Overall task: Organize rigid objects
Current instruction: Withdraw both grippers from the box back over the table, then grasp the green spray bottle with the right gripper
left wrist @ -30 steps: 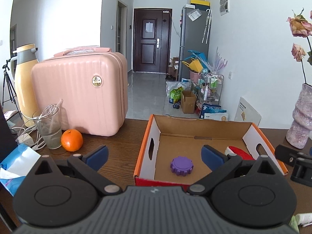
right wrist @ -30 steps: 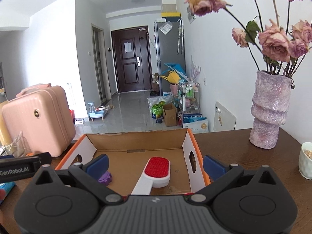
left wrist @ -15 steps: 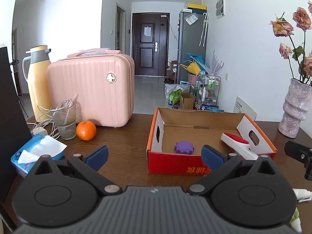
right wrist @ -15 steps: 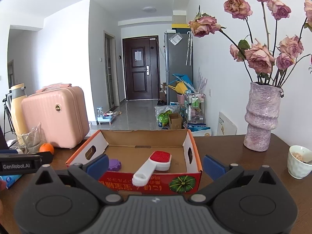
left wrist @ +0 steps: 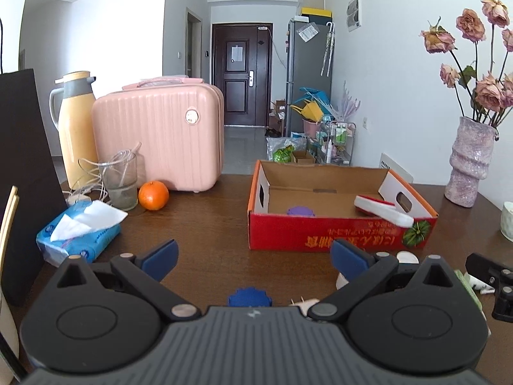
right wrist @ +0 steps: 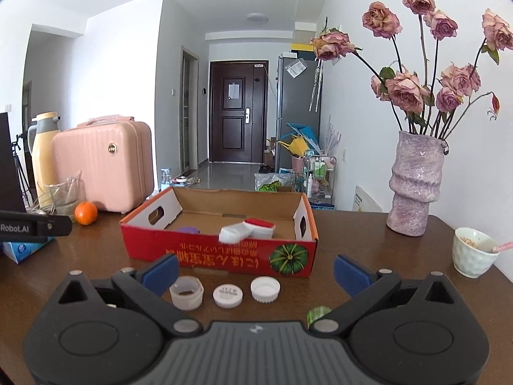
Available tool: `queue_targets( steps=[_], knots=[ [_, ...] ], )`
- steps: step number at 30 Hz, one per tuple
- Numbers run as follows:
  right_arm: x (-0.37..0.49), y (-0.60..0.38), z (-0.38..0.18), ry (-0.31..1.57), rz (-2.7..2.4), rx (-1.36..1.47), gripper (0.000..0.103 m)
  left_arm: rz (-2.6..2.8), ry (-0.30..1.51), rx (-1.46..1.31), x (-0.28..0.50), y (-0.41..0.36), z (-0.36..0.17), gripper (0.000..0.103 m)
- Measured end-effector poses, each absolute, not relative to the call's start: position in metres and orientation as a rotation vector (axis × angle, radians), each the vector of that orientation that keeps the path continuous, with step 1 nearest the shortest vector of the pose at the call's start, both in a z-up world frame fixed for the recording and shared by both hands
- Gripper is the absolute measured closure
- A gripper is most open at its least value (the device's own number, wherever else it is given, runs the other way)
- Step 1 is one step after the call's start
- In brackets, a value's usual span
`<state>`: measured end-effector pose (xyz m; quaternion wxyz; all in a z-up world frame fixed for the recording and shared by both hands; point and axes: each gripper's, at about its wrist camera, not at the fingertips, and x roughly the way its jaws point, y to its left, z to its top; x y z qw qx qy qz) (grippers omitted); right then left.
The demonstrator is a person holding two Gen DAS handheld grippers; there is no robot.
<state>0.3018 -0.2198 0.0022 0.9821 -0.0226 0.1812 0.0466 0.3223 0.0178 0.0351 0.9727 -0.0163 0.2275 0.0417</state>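
Observation:
A red cardboard box [left wrist: 340, 235] [right wrist: 224, 253] stands on the brown table. Inside it lie a purple toothed lid [left wrist: 300, 210] [right wrist: 188, 229] and a white brush with a red pad [left wrist: 381, 209] [right wrist: 247, 229]. A blue toothed lid [left wrist: 250, 296] rests on the table just in front of my left gripper [left wrist: 255, 256], which is open and empty. In front of my right gripper [right wrist: 255, 269], also open and empty, sit a clear small jar [right wrist: 186, 292] and two white caps [right wrist: 227, 295] [right wrist: 265, 288].
A pink case [left wrist: 160, 134], a yellow thermos [left wrist: 75, 122], a glass with cables [left wrist: 120, 179], an orange [left wrist: 153, 195] and a tissue pack [left wrist: 80, 231] fill the left. A purple vase of dried roses [right wrist: 416, 186] and a white cup [right wrist: 473, 252] stand right.
Both grippers have pulled back from over the box toward the table's near edge. The box now shows its red front, and the small lids and jar have come into view.

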Motion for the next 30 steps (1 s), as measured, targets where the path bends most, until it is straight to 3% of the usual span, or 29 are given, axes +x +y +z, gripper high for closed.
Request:
queue_targets(
  steps=[23, 30],
  knots=[
    [0.297, -0.239, -0.033, 0.436, 0.054, -0.017, 0.000, 0.040, 0.541, -0.055, 0.306, 0.019, -0.001, 0.000],
    [0.329, -0.264, -0.053, 0.552, 0.026, -0.021, 0.008, 0.043, 0.574, -0.073, 0.312, 0.025, -0.006, 0.000]
  ],
)
